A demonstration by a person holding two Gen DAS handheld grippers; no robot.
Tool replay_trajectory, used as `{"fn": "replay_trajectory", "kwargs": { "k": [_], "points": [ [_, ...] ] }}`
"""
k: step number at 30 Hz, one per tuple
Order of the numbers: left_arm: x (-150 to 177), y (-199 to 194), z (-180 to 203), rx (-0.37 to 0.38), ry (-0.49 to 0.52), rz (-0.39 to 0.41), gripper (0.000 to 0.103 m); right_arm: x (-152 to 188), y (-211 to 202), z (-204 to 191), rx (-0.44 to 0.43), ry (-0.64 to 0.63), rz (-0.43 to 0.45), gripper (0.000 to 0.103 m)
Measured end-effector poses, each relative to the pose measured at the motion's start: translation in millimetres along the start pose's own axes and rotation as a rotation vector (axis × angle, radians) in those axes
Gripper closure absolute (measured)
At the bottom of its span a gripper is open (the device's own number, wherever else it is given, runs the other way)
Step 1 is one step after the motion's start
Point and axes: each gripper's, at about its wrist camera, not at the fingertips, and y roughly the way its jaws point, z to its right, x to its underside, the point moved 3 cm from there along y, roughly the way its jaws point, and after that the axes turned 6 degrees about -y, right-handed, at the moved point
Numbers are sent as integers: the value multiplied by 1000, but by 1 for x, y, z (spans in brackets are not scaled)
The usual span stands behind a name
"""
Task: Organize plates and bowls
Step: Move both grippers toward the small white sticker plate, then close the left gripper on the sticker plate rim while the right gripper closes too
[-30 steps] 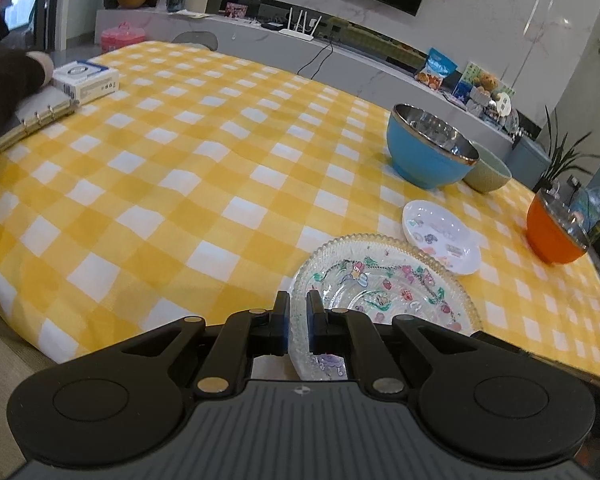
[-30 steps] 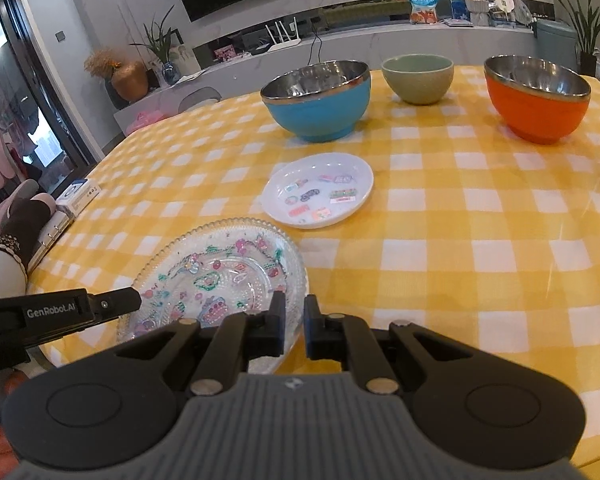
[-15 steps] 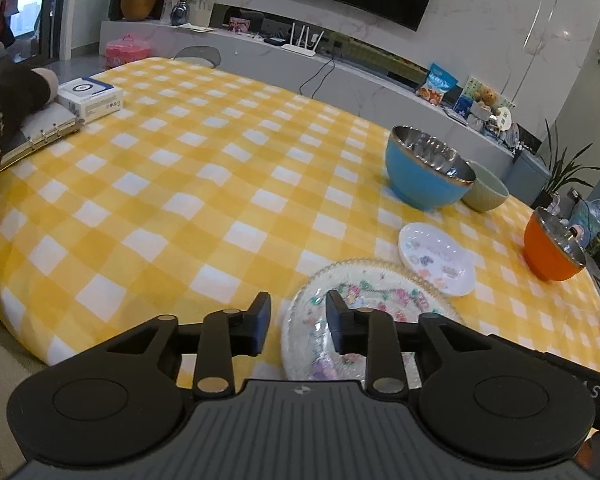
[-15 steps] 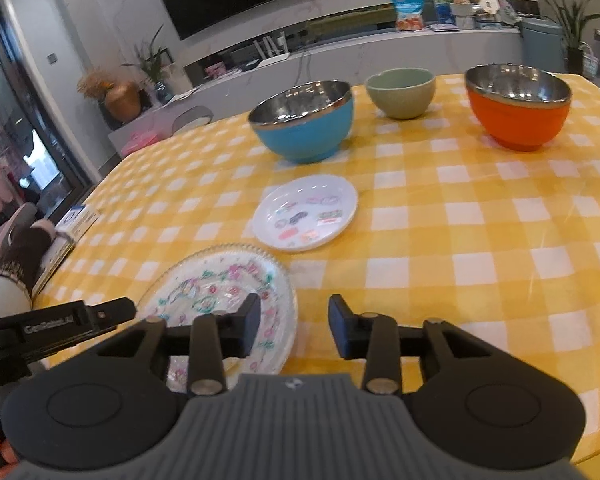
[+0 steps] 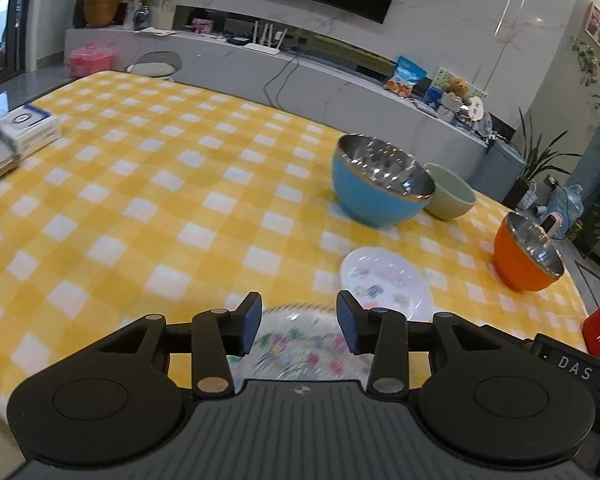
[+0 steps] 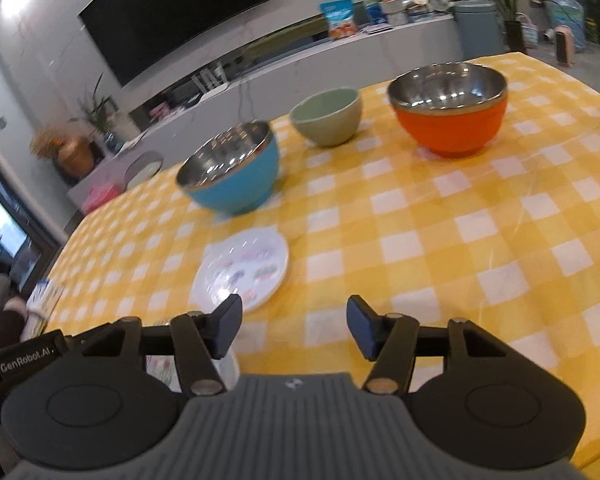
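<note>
**Both grippers let go of the glass plate; small plate looks next**

The patterned glass plate [image 5: 300, 344] lies flat on the table [image 5: 140, 208] at its near edge, just below the left gripper [image 5: 296, 322], whose fingers are spreading with nothing between them. The small white plate [image 6: 242, 270] sits just beyond, at 1 o'clock from it. The right gripper [image 6: 294, 330] is also widening, empty. Behind stand the blue bowl [image 6: 232, 178], green bowl [image 6: 326, 116] and orange bowl [image 6: 450, 108]. Next, probably, lifting the small plate onto the glass one, pinching its thin rim.
</note>
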Motion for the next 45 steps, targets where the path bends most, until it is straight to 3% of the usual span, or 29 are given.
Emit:
{"fn": "replay_trajectory", "kwargs": {
  "k": [14,21,28,30,38,41,45],
  "points": [
    [-8,51,16,24,11,-37,52,-13,34,8,9,79,59,45],
    [-11,73,17,59,7,-77,52,-12,60,1,-20,97,39,61],
    [-9,88,19,87,-6,-113,52,-8,73,-5,-48,62,15,66],
    [-9,88,21,90,4,-110,52,-8,74,-6,-52,54,16,74],
    [-6,89,24,80,7,-102,92,-5,77,-8,-68,45,-3,96],
    [-6,87,25,75,19,-92,100,-5,77,-6,-72,55,-3,97],
    [-9,81,28,90,26,-65,101,-6,73,-5,-68,58,19,99]
  ]
}}
